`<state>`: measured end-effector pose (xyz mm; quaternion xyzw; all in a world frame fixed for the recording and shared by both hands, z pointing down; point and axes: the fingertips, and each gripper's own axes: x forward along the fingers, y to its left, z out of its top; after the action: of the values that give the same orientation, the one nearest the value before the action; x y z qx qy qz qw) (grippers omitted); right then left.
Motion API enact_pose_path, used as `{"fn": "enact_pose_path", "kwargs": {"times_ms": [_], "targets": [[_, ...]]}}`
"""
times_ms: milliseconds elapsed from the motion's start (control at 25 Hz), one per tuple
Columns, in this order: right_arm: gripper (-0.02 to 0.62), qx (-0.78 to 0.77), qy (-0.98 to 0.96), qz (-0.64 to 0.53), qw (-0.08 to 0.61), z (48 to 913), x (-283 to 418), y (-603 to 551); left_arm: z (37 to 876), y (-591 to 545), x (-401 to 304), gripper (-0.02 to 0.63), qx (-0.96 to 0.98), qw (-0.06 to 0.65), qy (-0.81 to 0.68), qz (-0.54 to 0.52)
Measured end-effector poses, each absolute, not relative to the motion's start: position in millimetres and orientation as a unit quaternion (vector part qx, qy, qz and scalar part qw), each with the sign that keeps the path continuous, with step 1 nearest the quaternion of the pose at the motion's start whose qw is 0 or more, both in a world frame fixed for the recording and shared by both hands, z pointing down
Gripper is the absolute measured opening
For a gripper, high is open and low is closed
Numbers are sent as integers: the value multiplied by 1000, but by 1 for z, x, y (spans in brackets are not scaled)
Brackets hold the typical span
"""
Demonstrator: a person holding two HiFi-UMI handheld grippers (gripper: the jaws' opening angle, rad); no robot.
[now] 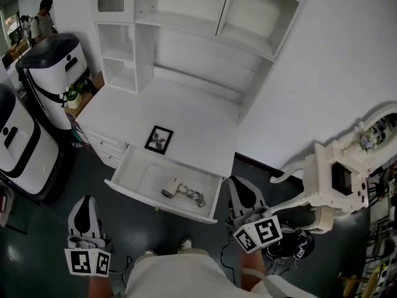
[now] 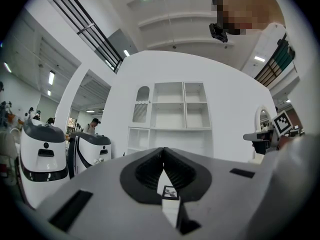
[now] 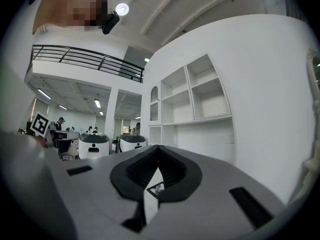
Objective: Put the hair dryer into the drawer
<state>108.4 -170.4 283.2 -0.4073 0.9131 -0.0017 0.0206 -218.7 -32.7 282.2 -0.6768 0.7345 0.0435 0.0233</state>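
Hair dryer [image 1: 171,188] lies inside the open drawer [image 1: 144,177].
I hold left gripper [image 1: 87,201] and right gripper [image 1: 242,185] before the drawer's front, jaws of both pressed together, empty.

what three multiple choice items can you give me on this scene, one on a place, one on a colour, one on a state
1. Where does the hair dryer lie?
A. on a shelf
B. inside the drawer
C. on the floor

2. What colour is the picture frame on the desk?
A. black
B. red
C. gold

3. How do the jaws of the right gripper stand?
A. wide apart
B. clamped on the hair dryer
C. together, with nothing between them

Answers:
1 B: the head view shows it lying with its cord on the bottom of the open drawer.
2 A: a black border rings the picture.
3 C: the right gripper view shows the jaws meeting with no gap and nothing held.
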Motion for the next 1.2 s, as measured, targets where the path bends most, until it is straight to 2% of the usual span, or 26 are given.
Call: {"fn": "enact_pose_path", "kwargs": {"times_ms": [1200], "targets": [[9,-418,908,14,16,288,112,-144,285,-27,-192,17,-694,20,718,44]]}}
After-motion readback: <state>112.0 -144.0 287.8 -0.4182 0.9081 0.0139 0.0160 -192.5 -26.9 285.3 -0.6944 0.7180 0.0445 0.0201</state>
